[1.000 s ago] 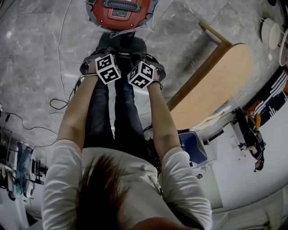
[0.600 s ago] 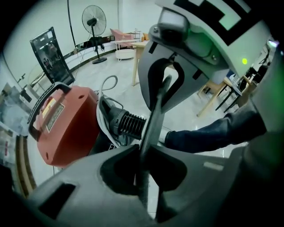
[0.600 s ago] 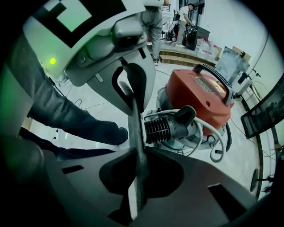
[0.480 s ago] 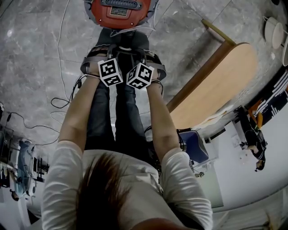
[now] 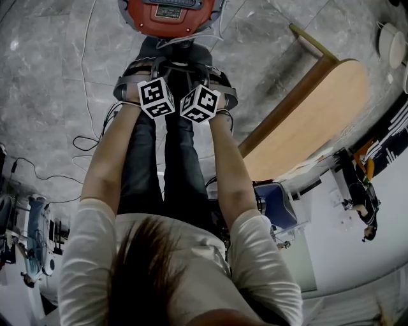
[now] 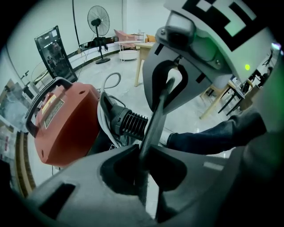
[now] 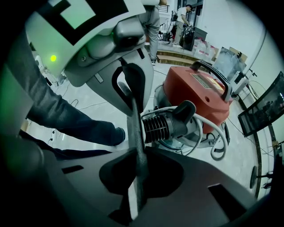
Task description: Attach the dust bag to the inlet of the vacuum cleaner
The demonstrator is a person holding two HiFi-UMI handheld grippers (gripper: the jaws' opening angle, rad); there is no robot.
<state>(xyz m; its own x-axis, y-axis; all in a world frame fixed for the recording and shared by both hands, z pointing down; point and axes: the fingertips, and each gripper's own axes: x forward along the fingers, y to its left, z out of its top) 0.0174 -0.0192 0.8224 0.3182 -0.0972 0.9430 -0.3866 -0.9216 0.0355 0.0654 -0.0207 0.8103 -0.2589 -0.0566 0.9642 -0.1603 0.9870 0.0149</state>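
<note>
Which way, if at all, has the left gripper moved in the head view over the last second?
Yes, slightly: judged against the red vacuum cleaner, the left gripper has edged rightwards in the picture, closer to the right gripper.

Left gripper (image 5: 145, 75) and right gripper (image 5: 208, 76) side by side — near red vacuum cleaner (image 5: 171, 15).

No legible text; vacuum cleaner (image 6: 71, 133) label (image 6: 52, 111) too blurred.
</note>
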